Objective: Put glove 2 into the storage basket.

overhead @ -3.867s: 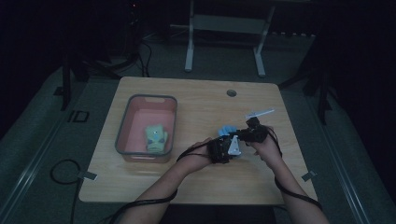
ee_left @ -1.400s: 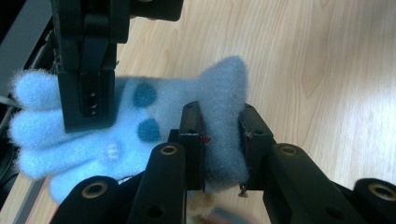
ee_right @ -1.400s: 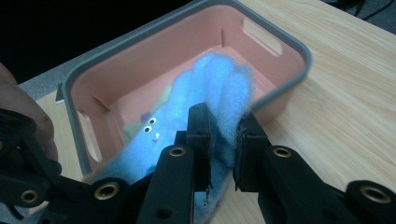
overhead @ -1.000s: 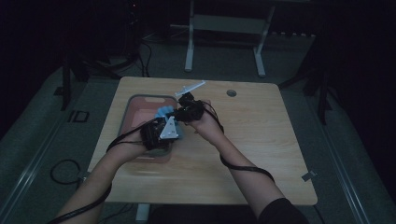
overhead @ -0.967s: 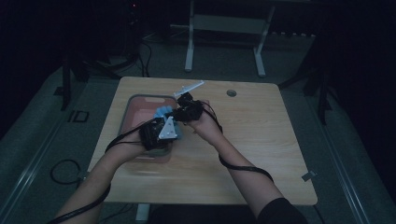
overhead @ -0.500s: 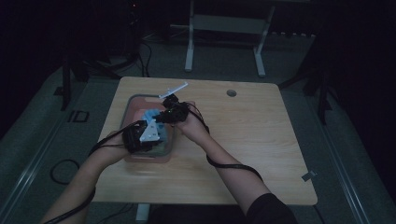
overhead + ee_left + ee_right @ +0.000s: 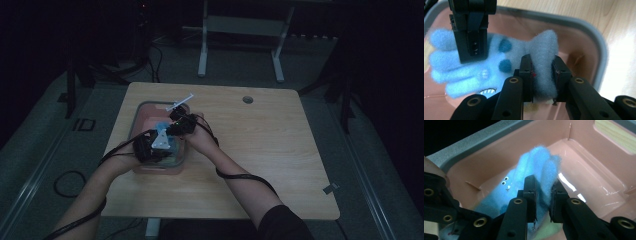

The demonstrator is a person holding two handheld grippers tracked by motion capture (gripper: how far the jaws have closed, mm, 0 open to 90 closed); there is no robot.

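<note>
1. A wooden table (image 7: 280,150) is seen carrying a pink bin (image 7: 142,111) with a grey rim.
2. A fluffy blue glove (image 7: 499,62) is held over the bin's interior.
3. The left gripper (image 7: 542,76) is clamped on the glove's cuff.
4. The right gripper (image 7: 543,198) is clenched on the glove's finger end.

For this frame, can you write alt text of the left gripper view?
The left gripper pinches the cuff end of a fuzzy blue glove between its fingers, over a pink bin with a grey rim. The right gripper grips the glove's finger end.
</note>
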